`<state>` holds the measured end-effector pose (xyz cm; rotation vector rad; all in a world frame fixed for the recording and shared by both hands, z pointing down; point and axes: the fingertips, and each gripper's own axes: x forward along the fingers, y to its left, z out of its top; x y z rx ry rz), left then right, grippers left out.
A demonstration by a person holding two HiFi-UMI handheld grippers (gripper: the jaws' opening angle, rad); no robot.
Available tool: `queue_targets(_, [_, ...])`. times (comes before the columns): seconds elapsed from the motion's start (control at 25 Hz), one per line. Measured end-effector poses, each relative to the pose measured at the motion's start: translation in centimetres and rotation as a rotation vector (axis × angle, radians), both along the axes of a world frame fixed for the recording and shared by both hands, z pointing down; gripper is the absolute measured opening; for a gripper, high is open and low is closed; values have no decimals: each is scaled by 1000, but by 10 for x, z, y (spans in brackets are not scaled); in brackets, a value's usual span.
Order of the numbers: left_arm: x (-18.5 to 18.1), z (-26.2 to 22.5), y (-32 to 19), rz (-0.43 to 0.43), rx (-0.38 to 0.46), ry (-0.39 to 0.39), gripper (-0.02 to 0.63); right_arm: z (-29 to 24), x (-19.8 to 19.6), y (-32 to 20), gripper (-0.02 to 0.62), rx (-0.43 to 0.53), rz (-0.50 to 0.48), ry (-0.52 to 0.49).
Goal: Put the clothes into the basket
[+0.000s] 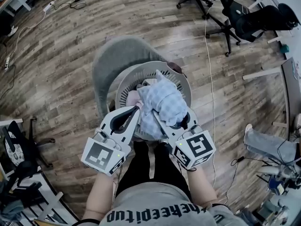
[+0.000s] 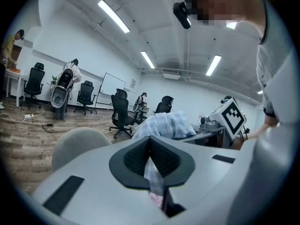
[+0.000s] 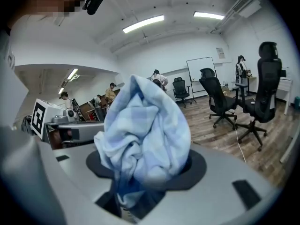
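Blue plaid garment (image 1: 162, 105), one; basket (image 1: 124, 84), one

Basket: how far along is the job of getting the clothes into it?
Done: a pink garment already lies in the basket. In hand: the left hand-held gripper and the right hand-held gripper are both shut on a blue checked cloth just above the basket. Left: lower the cloth in and let go. No other loose clothes are in view.

Lt-blue & white checked cloth (image 1: 162, 105), pale pink garment (image 1: 133, 98), white slatted basket (image 1: 123, 86), grey chair (image 1: 117, 55), brown wood-plank floor (image 1: 56, 55), grey left tool (image 1: 136, 111) & right tool (image 1: 170, 112), black pads (image 2: 161, 158), blk/wht square markers (image 1: 101, 155)
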<state>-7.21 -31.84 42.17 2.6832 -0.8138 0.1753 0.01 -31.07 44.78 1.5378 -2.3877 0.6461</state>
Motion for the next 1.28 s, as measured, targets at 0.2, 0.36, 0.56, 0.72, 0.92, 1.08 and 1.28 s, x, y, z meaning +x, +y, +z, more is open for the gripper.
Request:
queue_targets(0.2, [0,14,3,7,-30,-5,14,20,2,4,259,-49,26,17])
queue_targets(0.36, [1,19,3,8,-37,-1,14,34,2,8,267,-85,16,41])
queue_targets(0.56, [4,20,4,12,-38,3,14,41,1,11,287,-113,-5,62])
queue_targets(0.72, [6,21,5,16,-42,3,14,42,0,12,309,-125,-22,69])
queue_targets(0.92, [4,22,10,16,-44,3,14,43,-5,17,327,-132,-42,85])
queue_targets(1.08, [5,20,10,12,-44,7,14,41,-6,18,348,-142,-58,88])
queue_targets(1.28, [6,20,12,7,-44,5,14,39,-4,20,354,-142,-55,85])
